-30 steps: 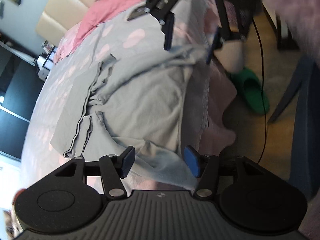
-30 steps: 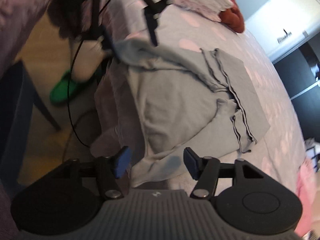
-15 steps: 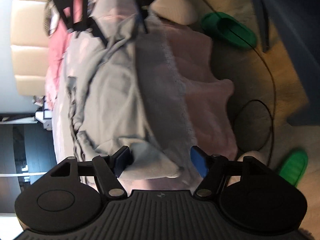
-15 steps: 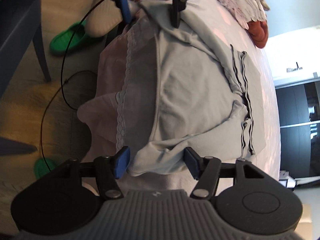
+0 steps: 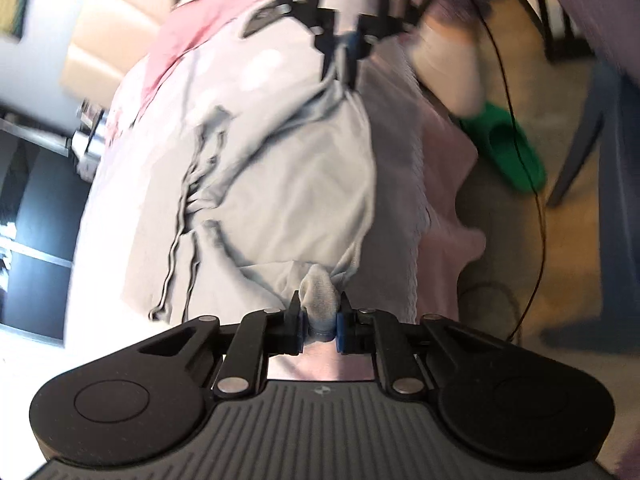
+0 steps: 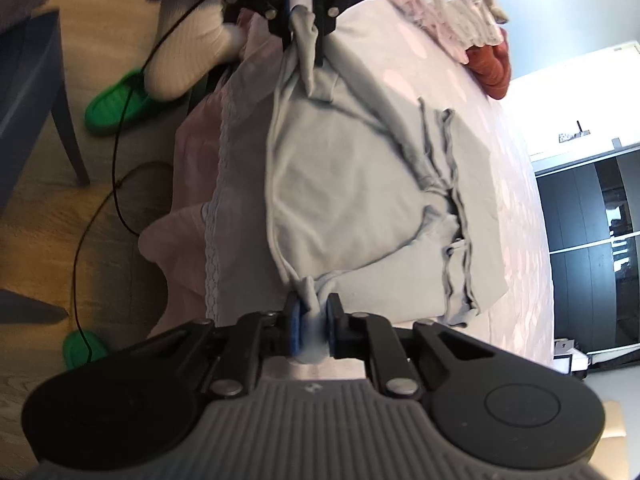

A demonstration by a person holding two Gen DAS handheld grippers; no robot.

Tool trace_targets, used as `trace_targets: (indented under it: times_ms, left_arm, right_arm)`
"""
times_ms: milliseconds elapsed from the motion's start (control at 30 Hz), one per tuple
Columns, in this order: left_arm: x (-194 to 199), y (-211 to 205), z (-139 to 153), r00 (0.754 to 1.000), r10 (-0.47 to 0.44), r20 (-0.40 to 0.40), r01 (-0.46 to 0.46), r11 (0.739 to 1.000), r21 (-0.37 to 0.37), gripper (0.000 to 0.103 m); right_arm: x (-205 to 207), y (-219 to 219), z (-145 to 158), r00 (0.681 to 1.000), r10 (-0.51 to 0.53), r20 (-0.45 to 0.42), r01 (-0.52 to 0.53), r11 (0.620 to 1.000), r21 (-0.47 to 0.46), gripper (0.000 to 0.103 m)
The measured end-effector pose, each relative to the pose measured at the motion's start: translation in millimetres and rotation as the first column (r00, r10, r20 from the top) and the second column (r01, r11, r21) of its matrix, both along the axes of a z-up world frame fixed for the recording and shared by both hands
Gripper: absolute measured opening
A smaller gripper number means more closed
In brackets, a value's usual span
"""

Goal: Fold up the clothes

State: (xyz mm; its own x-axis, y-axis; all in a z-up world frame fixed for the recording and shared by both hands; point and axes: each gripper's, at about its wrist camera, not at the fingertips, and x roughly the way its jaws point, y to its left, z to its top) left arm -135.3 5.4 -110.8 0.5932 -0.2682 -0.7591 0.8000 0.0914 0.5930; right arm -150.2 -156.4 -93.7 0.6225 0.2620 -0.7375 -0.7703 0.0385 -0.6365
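Both claws, left gripper (image 5: 319,325) and right gripper (image 6: 313,326), are closing on bunched corners of the soft, limp pale-grey cotton garment (image 6: 352,184), seemingly light.

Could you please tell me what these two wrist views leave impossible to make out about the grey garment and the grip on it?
- Left wrist: the grey garment is motion-blurred, so its type is unclear.
- Both views: the corners pinched in the closing left tongs and right tongs are bunched, hiding the layers.
- The person's body is cut off by the edges.

1 grey garment (image 6: 352,184), 2 claws, 2 green slippers, 1 bed (image 6: 516,160).
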Motion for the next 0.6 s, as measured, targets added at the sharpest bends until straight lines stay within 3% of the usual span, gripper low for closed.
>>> trace_targets:
  times_ms: [133, 300, 433, 600]
  left_arm:
    - [19.0, 5.8, 39.0, 0.994, 0.068, -0.083, -0.076, 0.991, -0.107, 0.011]
    - [59.0, 21.0, 93.2, 0.978, 0.134, -0.159, -0.167, 0.96, -0.223, 0.01]
    - [105.4, 30.8, 128.8, 0.961, 0.199, -0.193, -0.25, 0.923, -0.293, 0.01]
    - [175.9, 37.4, 149.7, 0.928, 0.284, -0.24, -0.356, 0.862, -0.36, 0.01]
  right_arm:
    - [6.2, -3.2, 32.3, 0.999, -0.032, -0.012, 0.032, 0.998, 0.061, 0.013]
    - [30.2, -12.7, 81.2, 0.997, -0.083, -0.005, 0.083, 0.983, 0.163, 0.013]
    - [69.1, -16.7, 115.7, 0.99, -0.139, -0.007, 0.136, 0.959, 0.247, 0.013]
    - [132.0, -19.7, 137.9, 0.976, -0.218, -0.005, 0.208, 0.927, 0.311, 0.013]
